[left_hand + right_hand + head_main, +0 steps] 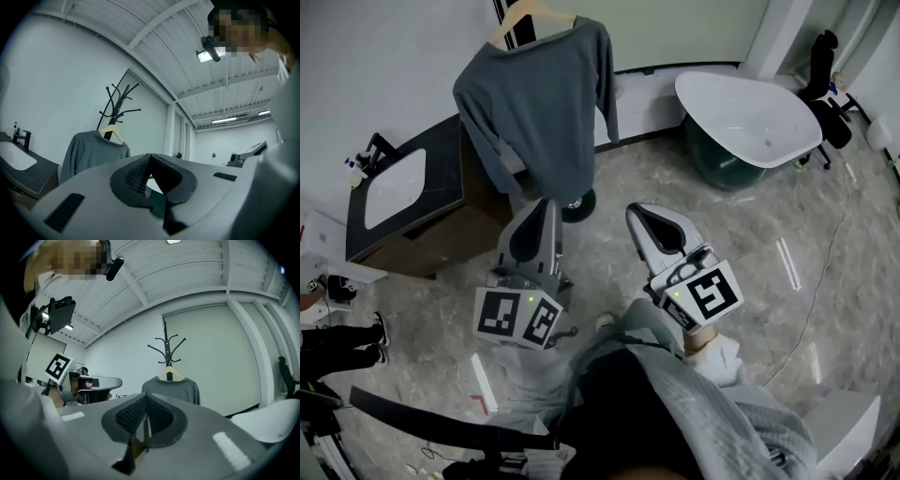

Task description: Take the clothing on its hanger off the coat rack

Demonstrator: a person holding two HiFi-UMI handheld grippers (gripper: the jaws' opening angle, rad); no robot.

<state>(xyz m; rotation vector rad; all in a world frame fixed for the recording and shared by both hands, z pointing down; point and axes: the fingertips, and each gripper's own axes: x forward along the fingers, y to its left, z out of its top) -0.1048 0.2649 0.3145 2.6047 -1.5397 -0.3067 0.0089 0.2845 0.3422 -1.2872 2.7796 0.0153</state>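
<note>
Hanging off the coat rack (166,348) by a wooden hanger (525,13), the grey sweater (539,103) droops sleeves-down, well ahead of both tools, so it's not yet off its hook. Left hand-held gripper (547,204) & right hand-held gripper (635,212) each have jaws pressed fully together w/ nothing in them (fair enough for an approach, no reason to gape early). They're held side by side, aimed roughly level at the garment. My guess: one takes the hanger neck, the other steadies the fabric, once the jaws part.
</note>
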